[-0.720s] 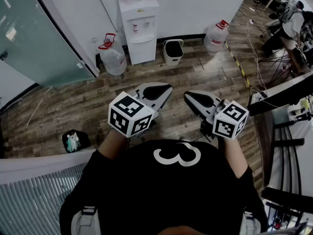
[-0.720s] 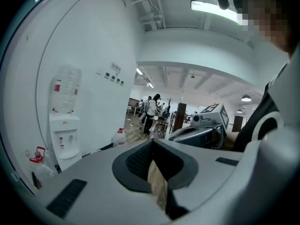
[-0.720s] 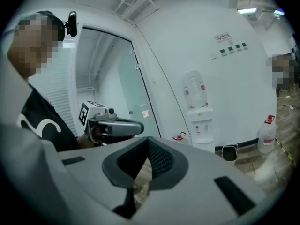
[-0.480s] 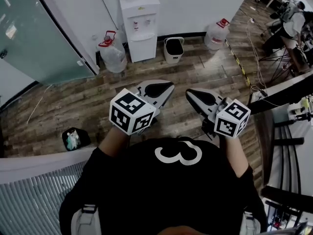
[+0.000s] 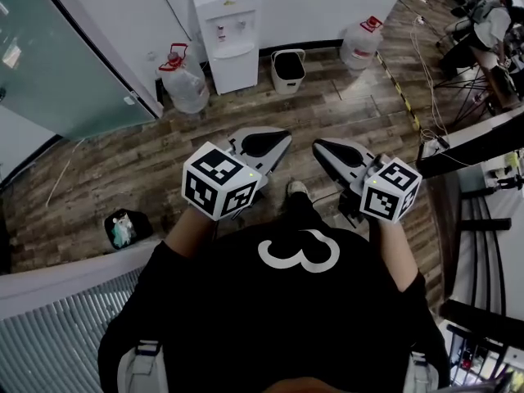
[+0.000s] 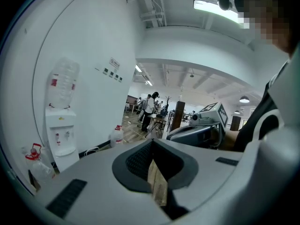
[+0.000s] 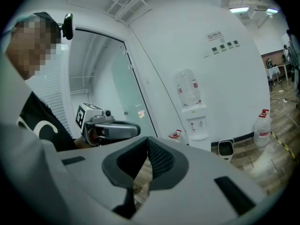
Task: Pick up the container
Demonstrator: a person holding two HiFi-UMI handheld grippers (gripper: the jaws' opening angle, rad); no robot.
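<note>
I hold both grippers at chest height over a wooden floor. My left gripper [image 5: 282,140] is shut with nothing in it, and its jaws meet in the left gripper view [image 6: 151,143]. Beside it my right gripper [image 5: 319,147] is also shut and empty [image 7: 147,139]. The containers in view stand far ahead by the wall. They are a small white bin [image 5: 287,68] [image 7: 226,149], a water jug [image 5: 182,84] left of the dispenser, and a second jug [image 5: 360,43] [image 7: 262,125] to the right. Neither gripper is near any of them.
A white water dispenser [image 5: 225,35] [image 6: 61,139] stands against the wall between the jugs. A glass partition [image 5: 57,64] runs along the left, with a black bag [image 5: 124,229] on the floor beside it. Desks [image 5: 475,142] and cables lie to the right. My shoe [image 5: 296,191] shows between the grippers.
The dispenser, bin and jugs have slid slightly up the head view. A shoe has come into sight between the grippers. Both grippers stay shut in front of the chest.
</note>
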